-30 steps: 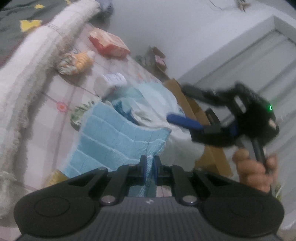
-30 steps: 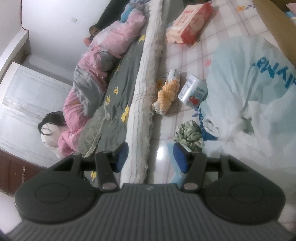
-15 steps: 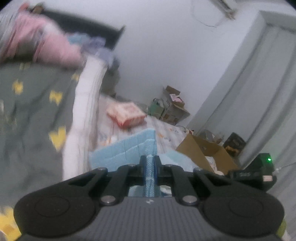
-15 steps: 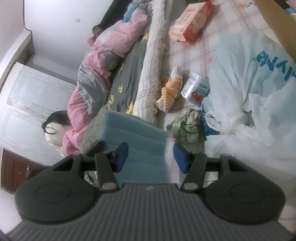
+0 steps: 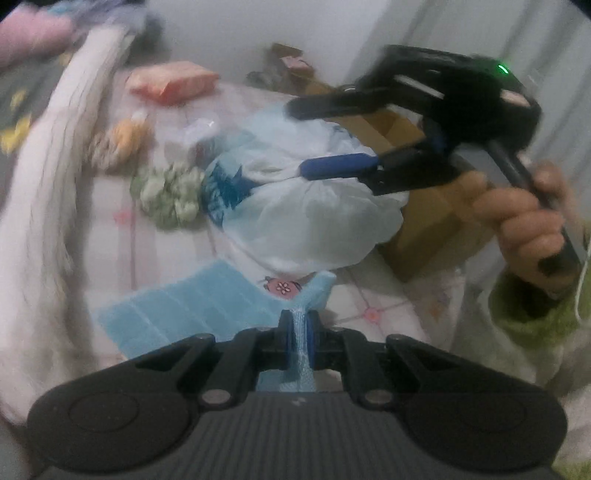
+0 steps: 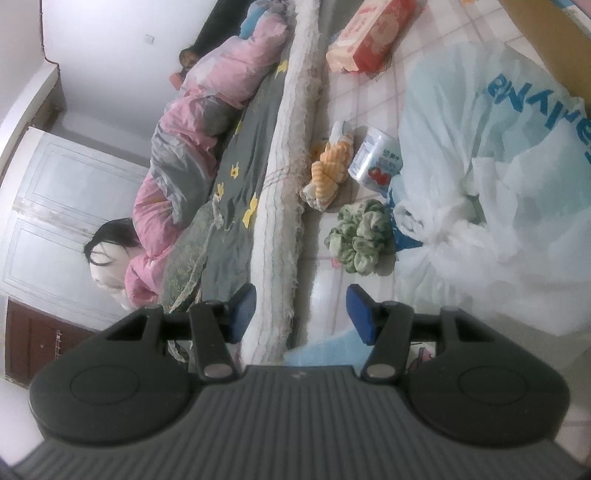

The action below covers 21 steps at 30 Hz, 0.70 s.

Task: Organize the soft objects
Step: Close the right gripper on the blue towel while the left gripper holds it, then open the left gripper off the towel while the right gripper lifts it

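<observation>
My left gripper (image 5: pixel 298 332) is shut on a corner of a light blue quilted cloth (image 5: pixel 192 314), which lies spread on the tiled floor in front of it. A bit of the cloth shows in the right wrist view (image 6: pixel 325 349). My right gripper (image 6: pixel 301 312) is open and empty; in the left wrist view it (image 5: pixel 325 136) hovers above a white plastic bag (image 5: pixel 310 210). A green crumpled cloth (image 6: pixel 360 240) and a yellow striped soft toy (image 6: pixel 327 173) lie on the floor beside the mattress edge (image 6: pixel 291 155).
A white can (image 6: pixel 376 162), a red-and-white pack (image 6: pixel 373 35) and a cardboard box (image 5: pixel 424 210) sit on the floor. A bed with a grey sheet (image 6: pixel 236 177) and pink quilt (image 6: pixel 207 99) runs along the left.
My left gripper swung up toward the bed with the blue cloth and has come back down; the cloth now lies spread on the floor. My right gripper stayed open.
</observation>
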Tool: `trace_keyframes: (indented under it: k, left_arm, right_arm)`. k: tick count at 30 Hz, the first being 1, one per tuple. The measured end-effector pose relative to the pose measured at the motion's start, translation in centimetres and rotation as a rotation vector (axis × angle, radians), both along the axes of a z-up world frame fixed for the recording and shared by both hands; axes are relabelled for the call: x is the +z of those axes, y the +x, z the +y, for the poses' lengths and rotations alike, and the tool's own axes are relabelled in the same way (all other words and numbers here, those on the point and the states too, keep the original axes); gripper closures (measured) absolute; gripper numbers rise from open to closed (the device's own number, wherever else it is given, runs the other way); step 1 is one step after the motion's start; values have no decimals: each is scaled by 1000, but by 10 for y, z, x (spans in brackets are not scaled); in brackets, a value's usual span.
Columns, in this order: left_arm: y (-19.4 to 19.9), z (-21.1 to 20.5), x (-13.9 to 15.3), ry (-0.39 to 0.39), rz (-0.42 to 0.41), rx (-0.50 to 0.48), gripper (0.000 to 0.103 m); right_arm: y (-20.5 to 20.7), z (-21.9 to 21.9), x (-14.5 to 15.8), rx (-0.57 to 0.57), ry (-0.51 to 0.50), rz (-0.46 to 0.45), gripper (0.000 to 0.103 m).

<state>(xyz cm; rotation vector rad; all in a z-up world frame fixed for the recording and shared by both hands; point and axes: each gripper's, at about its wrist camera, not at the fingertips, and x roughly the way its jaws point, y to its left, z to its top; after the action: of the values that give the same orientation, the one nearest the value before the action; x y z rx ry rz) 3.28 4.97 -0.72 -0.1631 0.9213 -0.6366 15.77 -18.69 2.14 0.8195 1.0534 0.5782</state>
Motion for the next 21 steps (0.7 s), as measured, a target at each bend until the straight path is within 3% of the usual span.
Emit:
trace_keyframes:
  k: [4,8,13,18,21]
  left_arm:
    - [10,28,2,-112,3,127,94]
    - [27,49,3,-132,18,261,94]
    - [41,69,-5,-68,55,371,94]
    - [38,71,-7,21,36,382,91]
    - [36,67,-9,91,13,382,84]
  right_arm:
    - [-3,0,3,7,-4,-7,49]
    - [-7,4,4,27,7,-17,49]
    - [-21,19,-14,70,38,47,49]
    - [-25,36,-39,84,14,125,49]
    - [-25,51,-57,86,-3,169,49]
